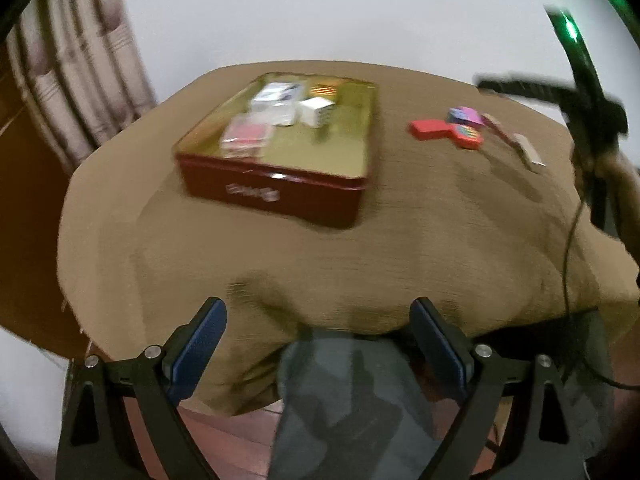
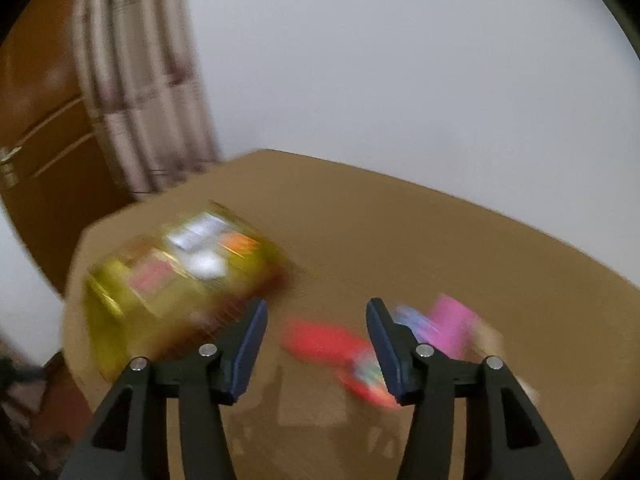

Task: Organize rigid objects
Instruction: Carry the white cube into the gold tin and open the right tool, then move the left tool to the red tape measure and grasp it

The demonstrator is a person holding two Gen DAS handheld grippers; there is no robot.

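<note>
**Two open grippers over a table with a tin and loose small items**

On a table covered in a tan cloth sits a red tin with a gold inside, its lid off. Several small boxes lie in the tin's far half: a red pack nearest, a white box and pale packs behind it. Well to the right of the tin, a red block, a red piece with coloured stripes, a purple item and a pale stick lie close together on the cloth.

The left gripper hovers at the near edge of the table, jaws spread wide with nothing between them. A grey garment shows below it.

From the right wrist view, heavily blurred, the right gripper is above the table, jaws open and empty. The red block appears between the fingers, a pink item lies behind the right finger, and the tin is off to the left.

A curtain and a white wall stand behind.
</note>
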